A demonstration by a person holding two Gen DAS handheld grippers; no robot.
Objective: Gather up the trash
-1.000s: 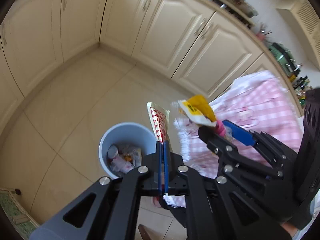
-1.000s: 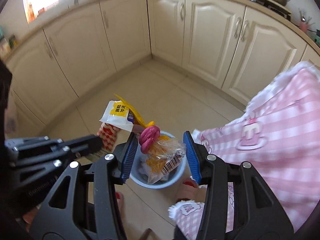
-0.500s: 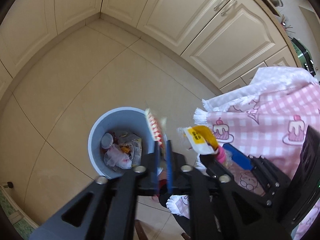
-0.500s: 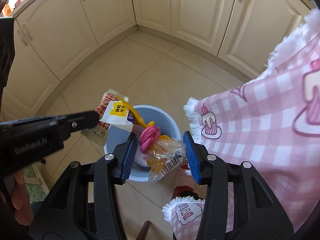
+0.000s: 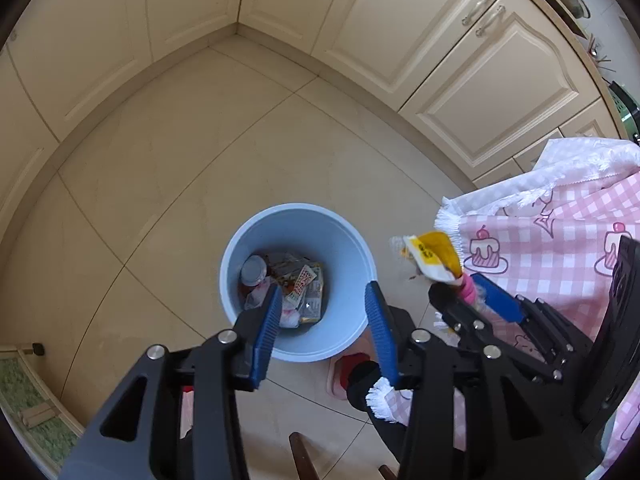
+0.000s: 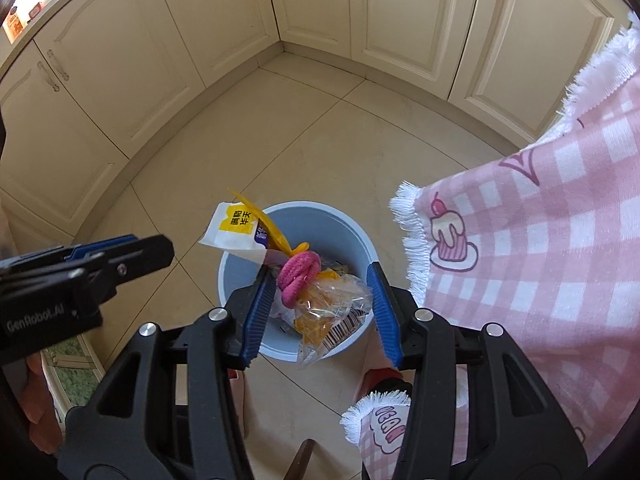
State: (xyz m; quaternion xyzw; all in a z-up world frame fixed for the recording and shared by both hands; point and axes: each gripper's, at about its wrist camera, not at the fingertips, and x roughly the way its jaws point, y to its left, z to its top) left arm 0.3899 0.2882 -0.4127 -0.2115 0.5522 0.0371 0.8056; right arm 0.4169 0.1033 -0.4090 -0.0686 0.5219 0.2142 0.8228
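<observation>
A light blue trash bin (image 5: 298, 216) stands on the tiled floor and holds several wrappers, with a red-and-white wrapper (image 5: 302, 282) on top. My left gripper (image 5: 322, 304) is open and empty right above the bin. My right gripper (image 6: 320, 284) is shut on a bundle of trash: a clear plastic bag (image 6: 332, 312), a pink band (image 6: 298, 274) and a yellow-and-white wrapper (image 6: 240, 228). It hangs over the bin (image 6: 344, 232). In the left wrist view the bundle (image 5: 434, 256) sits to the bin's right.
A pink checked tablecloth (image 5: 560, 240) with a white fringe hangs at the right, close to the bin; it also shows in the right wrist view (image 6: 540, 220). Cream cabinets (image 5: 400, 40) line the far walls. A green mat (image 5: 24, 400) lies at the lower left.
My left gripper has opened and the red-and-white wrapper has dropped into the bin. Both grippers have moved over the bin. The right gripper still holds its bundle.
</observation>
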